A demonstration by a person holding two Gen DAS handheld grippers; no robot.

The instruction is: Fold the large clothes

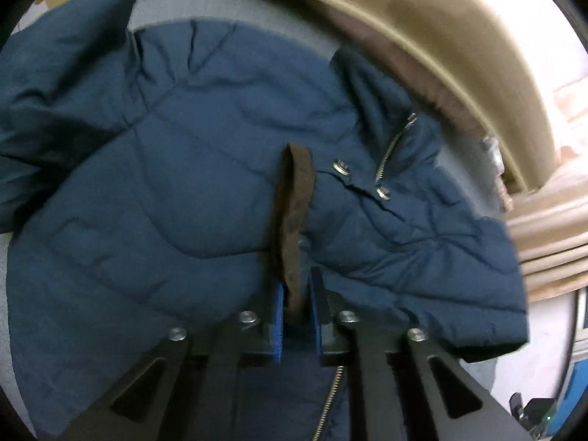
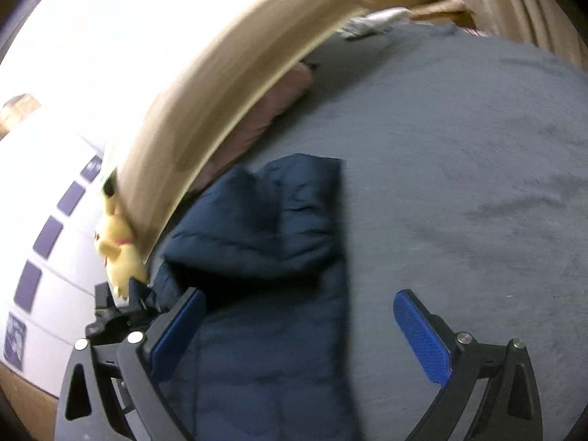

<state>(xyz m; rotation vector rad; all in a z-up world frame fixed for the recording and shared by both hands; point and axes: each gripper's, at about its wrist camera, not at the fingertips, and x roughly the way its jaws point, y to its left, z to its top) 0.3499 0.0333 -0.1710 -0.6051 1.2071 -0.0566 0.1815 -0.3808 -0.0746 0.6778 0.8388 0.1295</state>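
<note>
A navy padded jacket (image 1: 191,169) lies spread on a grey bed cover (image 1: 235,3), its zip and snap buttons (image 1: 341,166) showing near the collar. My left gripper (image 1: 297,286) is shut on a brown strap (image 1: 294,202) that stands up from the jacket's collar edge between the blue pads. In the right wrist view the jacket (image 2: 264,242) lies folded lengthwise, running up from the bottom edge. My right gripper (image 2: 299,307) hangs open above it; one finger is over the jacket, the other over bare grey cover (image 2: 459,165). Nothing is between its pads.
A tan wooden headboard (image 1: 422,36) curves along the bed's far edge, with a mauve pillow (image 2: 264,110) against it. A yellow plush toy (image 2: 115,246) sits by the headboard (image 2: 220,92). Beige curtains (image 1: 547,242) hang at the right. White cabinet fronts with purple squares (image 2: 47,237) stand at left.
</note>
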